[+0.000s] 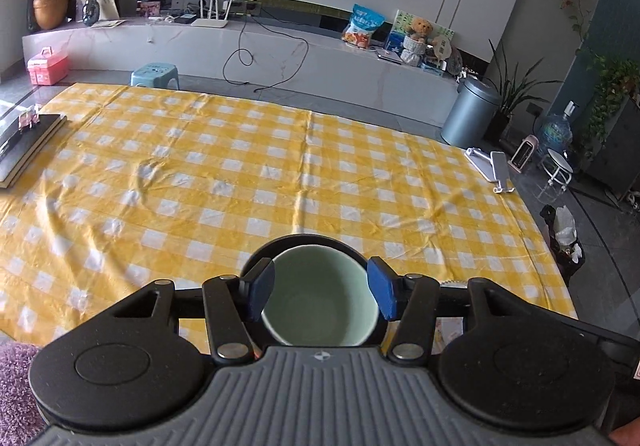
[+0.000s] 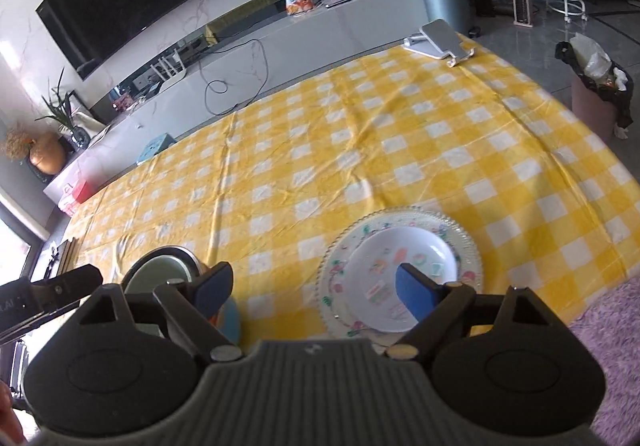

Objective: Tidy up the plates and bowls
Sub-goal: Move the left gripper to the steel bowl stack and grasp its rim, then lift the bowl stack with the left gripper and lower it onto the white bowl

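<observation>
A pale green bowl [image 1: 320, 302] sits inside a dark bowl [image 1: 308, 240] at the near table edge. My left gripper [image 1: 320, 292] is open, its blue pads [image 1: 262, 288] either side of the green bowl's rim, not clearly pressing it. In the right wrist view the stacked bowls [image 2: 160, 270] are at the left, with a light blue dish [image 2: 230, 320] beside them. A white patterned plate [image 2: 404, 278] rests on a clear glass plate [image 2: 468, 242]. My right gripper [image 2: 316, 286] is open and empty, its right finger over the white plate.
The table carries a yellow checked cloth [image 1: 240, 165]. Dark books [image 1: 24, 145] lie at its left edge, a white phone stand [image 1: 492, 165] at its far right corner. A purple rug [image 2: 600, 346] lies below the near edge. A bin [image 2: 600, 93] stands right.
</observation>
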A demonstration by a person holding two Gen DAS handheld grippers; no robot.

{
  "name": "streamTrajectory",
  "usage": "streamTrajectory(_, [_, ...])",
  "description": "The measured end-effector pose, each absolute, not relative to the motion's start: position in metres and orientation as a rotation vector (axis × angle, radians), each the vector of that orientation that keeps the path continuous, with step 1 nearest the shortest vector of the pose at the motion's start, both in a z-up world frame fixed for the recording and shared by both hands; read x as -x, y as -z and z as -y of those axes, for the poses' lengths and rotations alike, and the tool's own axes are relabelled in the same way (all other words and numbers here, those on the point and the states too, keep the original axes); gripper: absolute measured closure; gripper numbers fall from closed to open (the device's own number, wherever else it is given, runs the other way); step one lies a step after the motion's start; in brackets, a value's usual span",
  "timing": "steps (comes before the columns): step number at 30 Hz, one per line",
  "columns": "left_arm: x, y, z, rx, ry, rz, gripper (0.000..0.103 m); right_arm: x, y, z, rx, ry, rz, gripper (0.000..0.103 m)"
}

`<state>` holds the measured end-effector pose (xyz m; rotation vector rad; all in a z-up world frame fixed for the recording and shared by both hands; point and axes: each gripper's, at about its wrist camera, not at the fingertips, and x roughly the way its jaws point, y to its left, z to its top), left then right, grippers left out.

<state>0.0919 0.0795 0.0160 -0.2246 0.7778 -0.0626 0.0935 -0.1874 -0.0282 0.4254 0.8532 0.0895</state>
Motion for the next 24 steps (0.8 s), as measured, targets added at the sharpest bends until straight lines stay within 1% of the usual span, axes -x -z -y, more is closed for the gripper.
streamTrajectory(2, [-0.093, -0.010, -0.093, 0.259, 0.043, -0.787, 0.041, -0.097, 0.028, 0.172, -0.421, -0.128, -0.872, 0.020])
streamTrajectory(5, [-0.096, 0.003, -0.118, 0.344, 0.032, -0.817, 0.040, -0.105, 0.032, 0.152, -0.433, -0.168, -0.917, 0.026])
streamTrajectory(6, [-0.097, 0.009, -0.125, 0.380, 0.037, -0.830, 0.037, -0.108, 0.035, 0.146, -0.438, -0.175, -0.933, 0.027])
streamTrajectory(9, [-0.103, 0.028, -0.140, 0.474, 0.066, -0.880, 0.036, -0.114, 0.043, 0.133, -0.447, -0.178, -0.968, 0.029])
streamTrajectory(15, [-0.111, 0.060, -0.153, 0.600, 0.091, -0.951, 0.036, -0.129, 0.066, 0.122, -0.503, -0.177, -1.035, 0.031])
streamTrajectory(17, [-0.113, 0.066, -0.155, 0.630, 0.100, -0.961, 0.036, -0.133, 0.073, 0.120, -0.535, -0.184, -1.056, 0.034])
streamTrajectory(21, [-0.117, 0.074, -0.155, 0.641, 0.099, -0.970, 0.036, -0.140, 0.085, 0.114, -0.579, -0.201, -1.087, 0.039])
streamTrajectory(24, [-0.122, 0.081, -0.156, 0.656, 0.093, -0.987, 0.037, -0.143, 0.089, 0.111, -0.580, -0.204, -1.094, 0.039])
